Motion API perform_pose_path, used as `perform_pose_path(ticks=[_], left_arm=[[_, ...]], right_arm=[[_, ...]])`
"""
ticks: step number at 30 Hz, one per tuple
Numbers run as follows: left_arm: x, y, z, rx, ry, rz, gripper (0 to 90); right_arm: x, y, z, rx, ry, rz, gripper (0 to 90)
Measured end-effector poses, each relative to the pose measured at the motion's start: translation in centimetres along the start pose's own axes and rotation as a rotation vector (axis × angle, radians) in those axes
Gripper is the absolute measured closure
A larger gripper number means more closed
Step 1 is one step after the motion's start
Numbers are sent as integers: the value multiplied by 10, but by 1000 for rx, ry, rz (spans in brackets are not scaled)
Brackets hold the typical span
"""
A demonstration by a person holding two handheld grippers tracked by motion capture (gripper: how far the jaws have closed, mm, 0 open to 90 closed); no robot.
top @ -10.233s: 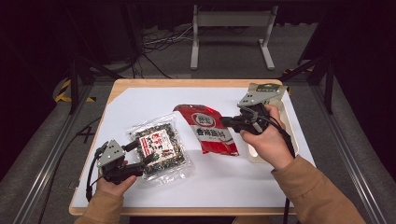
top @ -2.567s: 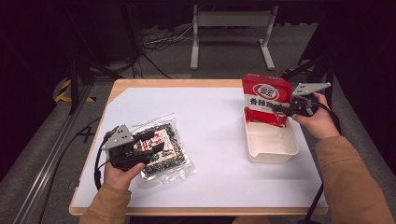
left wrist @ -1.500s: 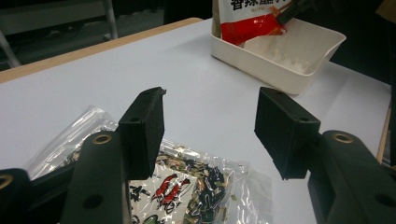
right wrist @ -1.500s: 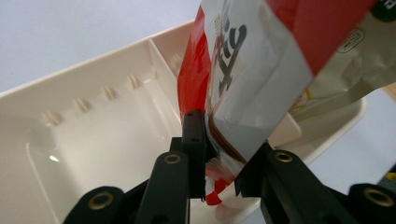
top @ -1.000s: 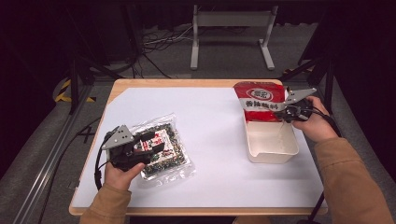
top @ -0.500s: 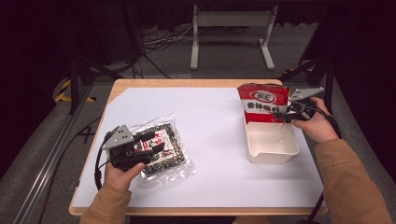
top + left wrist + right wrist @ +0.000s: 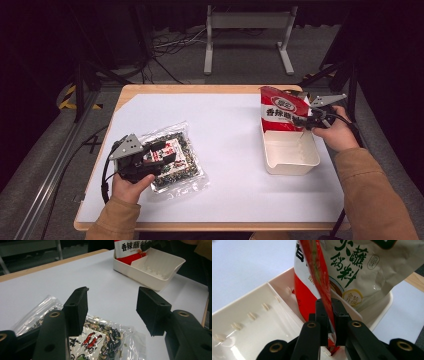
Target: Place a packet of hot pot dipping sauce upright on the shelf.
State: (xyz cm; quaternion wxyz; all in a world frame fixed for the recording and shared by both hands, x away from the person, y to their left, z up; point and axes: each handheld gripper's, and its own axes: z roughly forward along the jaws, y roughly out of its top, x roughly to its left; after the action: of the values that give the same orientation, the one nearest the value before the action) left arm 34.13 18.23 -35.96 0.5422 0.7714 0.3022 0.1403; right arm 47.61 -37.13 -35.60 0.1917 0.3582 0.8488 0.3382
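A red snack bag (image 7: pixel 282 112) stands nearly upright with its lower end in the far compartment of a white divided tray (image 7: pixel 292 160) at the table's right. My right gripper (image 7: pixel 302 121) grips the bag's side seam. In the right gripper view its jaws (image 7: pixel 329 306) have just been closing and pinch the red edge of the bag (image 7: pixel 352 267) over the tray (image 7: pixel 249 315). My left gripper (image 7: pixel 160 157) rests at the front left, open above a clear packet of dark snack (image 7: pixel 177 160). In the left gripper view the gripper (image 7: pixel 112 297) has nothing between its pads, with the packet (image 7: pixel 100 340) below.
A white sheet (image 7: pixel 225 130) covers the wooden table. The tray's near compartment (image 7: pixel 290 150) holds nothing. Beyond the far edge stand a grey metal frame (image 7: pixel 247 30) and cables on the floor.
The red bag has swung from lying tilted across the tray's far end to standing more upright with its bottom in the tray. The left gripper has stayed still.
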Motion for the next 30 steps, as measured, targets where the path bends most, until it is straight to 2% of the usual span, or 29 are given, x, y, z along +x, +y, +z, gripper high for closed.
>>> perform_pose_path(ticks=[2,4,5,8,9,12,15,16,17,18,21,26,30], left_arm=[[0,0,-1,-2,0,-11,430],[1,0,-2,-3,4,-3,430],[1,-1,-2,-5,5,-9,430],[1,-1,-3,-3,6,-8,430],[2,-1,-3,-2,9,-7,430],[3,-1,-4,-4,10,-15,431],[3,-1,-4,-1,14,-14,430],[4,-1,-4,-1,14,-11,428],[5,-1,-4,2,20,0,425],[5,-1,-3,4,19,-8,416],[6,-1,0,22,36,14,367],[12,0,2,36,61,38,301],[19,3,1,43,86,50,295]], right_arm=[[1,-1,1,4,-4,8,854],[1,-3,2,-1,-7,21,855],[1,-6,1,-14,3,48,855],[0,-11,1,-32,8,62,856],[0,-16,2,-51,2,84,856],[0,-17,3,-59,-4,108,855],[1,-16,2,-55,-11,99,833],[1,-15,2,-52,-13,104,801],[0,-15,0,-50,-20,107,728],[-1,-16,-1,-65,-21,106,659],[2,-19,-6,-97,-15,120,583],[10,-21,-19,-153,-70,119,360],[20,-25,-34,-193,-115,123,337]])
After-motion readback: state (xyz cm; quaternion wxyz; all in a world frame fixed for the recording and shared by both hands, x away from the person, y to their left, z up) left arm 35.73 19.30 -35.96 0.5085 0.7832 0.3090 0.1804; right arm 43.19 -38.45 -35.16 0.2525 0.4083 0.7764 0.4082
